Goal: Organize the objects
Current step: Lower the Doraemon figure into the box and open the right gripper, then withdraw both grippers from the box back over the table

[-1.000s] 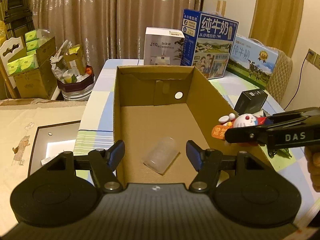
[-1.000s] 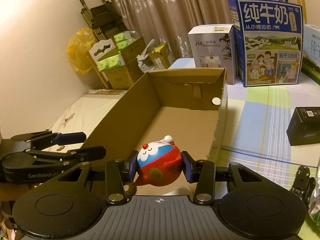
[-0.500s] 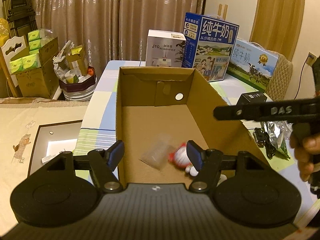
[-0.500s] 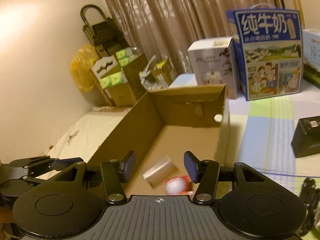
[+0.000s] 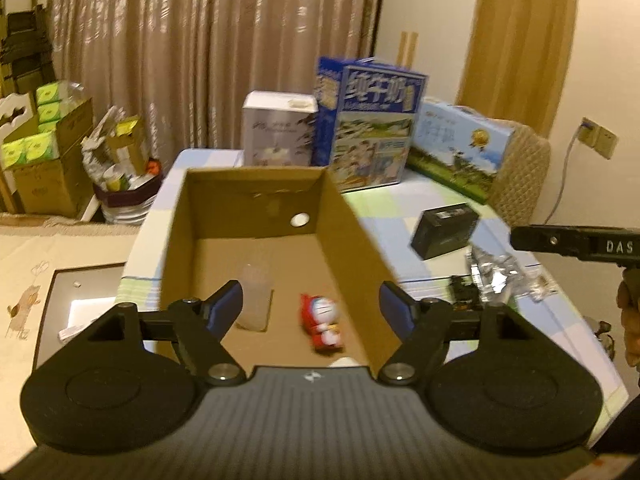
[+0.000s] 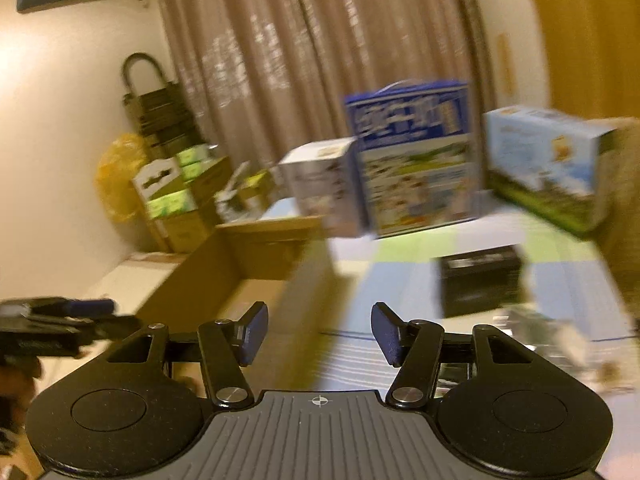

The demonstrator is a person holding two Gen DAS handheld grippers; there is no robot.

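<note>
Room: brown curtains (image 5: 200, 60) behind, checked tablecloth (image 5: 404, 240) under a milk carton (image 5: 376, 124).
Box: cardboard box (image 5: 344, 232) holds the Doraemon toy (image 5: 322, 318) lying beside a clear plastic cup (image 5: 254, 296).
Left gripper (image 5: 310, 306): jaws wide, empty, hovering over the box.
Right gripper (image 6: 316, 332): jaws apart, nothing held, view blurred.
Next up, probably: black box (image 5: 446, 230), foil packet (image 5: 494, 272).
Risk: a hasty swing could clip the box wall.
</note>
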